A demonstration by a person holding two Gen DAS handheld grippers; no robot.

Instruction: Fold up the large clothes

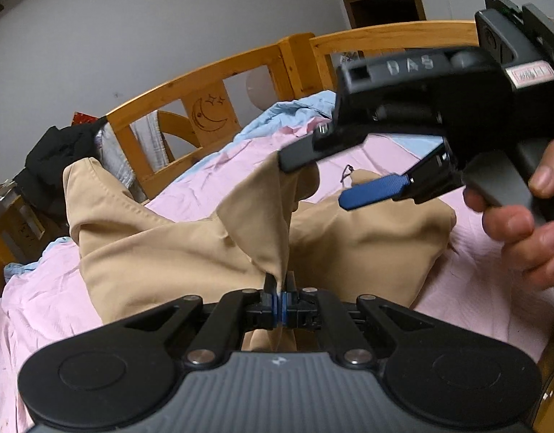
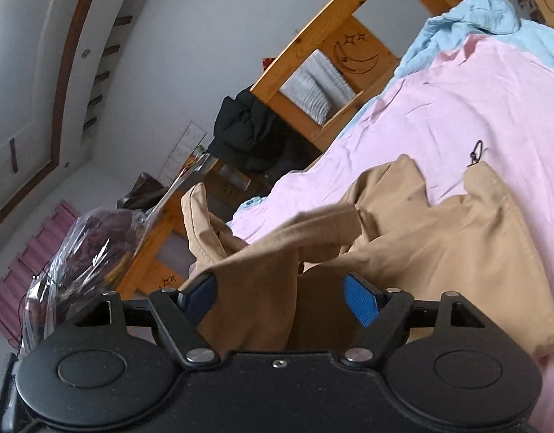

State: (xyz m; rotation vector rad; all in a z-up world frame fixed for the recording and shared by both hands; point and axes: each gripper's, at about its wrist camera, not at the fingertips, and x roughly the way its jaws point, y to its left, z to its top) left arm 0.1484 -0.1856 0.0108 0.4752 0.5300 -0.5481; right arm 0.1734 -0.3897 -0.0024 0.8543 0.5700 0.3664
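Left tongs (image 1: 280, 288): jaws pinched fully together on a fold of the tan trousers (image 1: 190, 252), cloth rising from the pinch toward 12 o'clock in a taut ridge. Judged purpose: to keep one edge of the garment lifted and anchored while the other tool finds its hold.

Right tongs (image 2: 280, 299): jaws spread wide, blue pads (image 2: 361, 301) showing bare on both sides. Tan cloth passes between and below them, but nothing is clamped. In the left wrist view the same tool (image 1: 349, 176) hangs at 1 o'clock above the garment, its upper finger touching or just over a raised peak of cloth; which of the two cannot be told. Person's hand (image 1: 522, 223) grips its handle at 3 o'clock. Judged step: lining up a second grasp so that the garment can be spread or doubled over.

Tan trousers: lying crumpled on the pink sheet (image 1: 367, 166) of the bed, one part draped off the edge at 9 o'clock, a small dark loop or tag (image 2: 476, 151) near the hem at 1 o'clock. No neat fold yet visible; task judged to be at an early stage.

Surroundings: wooden bed frame (image 1: 208, 83) with moon-and-stars carving at 11 o'clock; light blue cloth (image 2: 468, 18) bunched at the far end of the bed; dark garment (image 2: 244, 126) heaped beyond the frame; clear plastic bag (image 2: 86, 249) at 9 o'clock in the right wrist view.
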